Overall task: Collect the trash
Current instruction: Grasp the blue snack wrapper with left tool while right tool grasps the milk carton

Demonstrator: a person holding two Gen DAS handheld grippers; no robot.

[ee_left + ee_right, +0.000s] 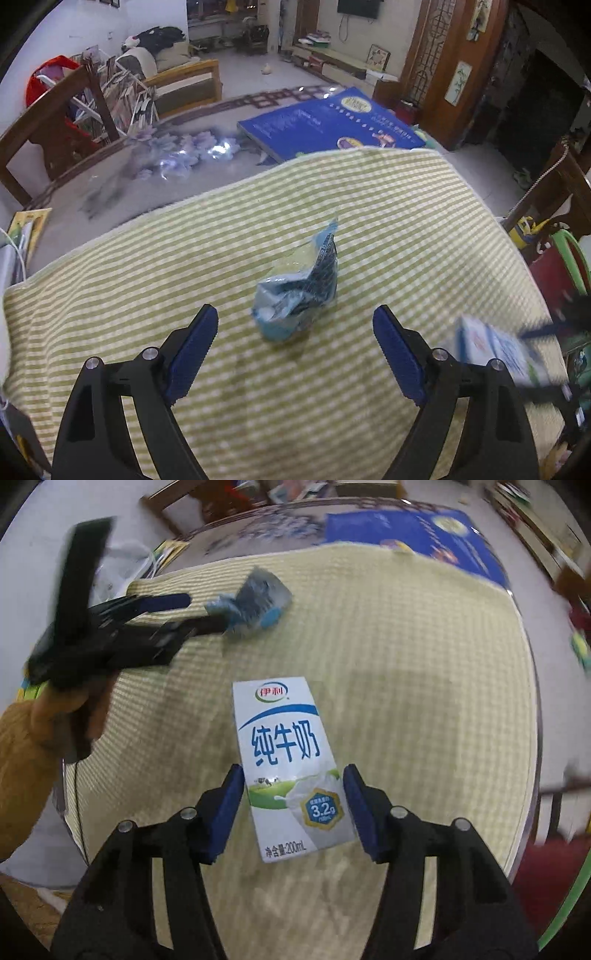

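A crumpled blue and silver wrapper [295, 291] lies on the green-and-cream striped cloth [369, 206]. My left gripper [295, 310] hangs over it, open, a finger on each side of the wrapper's near end and neither pad touching. From the right wrist view, the left gripper [195, 613] reaches in from the left to the wrapper [255, 602]. My right gripper [293, 771] is shut on a white and blue milk carton [284, 746], with both pads against its sides. That carton [495, 350] shows blurred at the right of the left wrist view.
A large blue book [325, 125] lies on the table beyond the cloth. The bare glass tabletop with a flower pattern [177, 158] runs to the left. A wooden chair [55, 122] stands at the far left. A hand in a mustard sleeve [22, 760] holds the left gripper.
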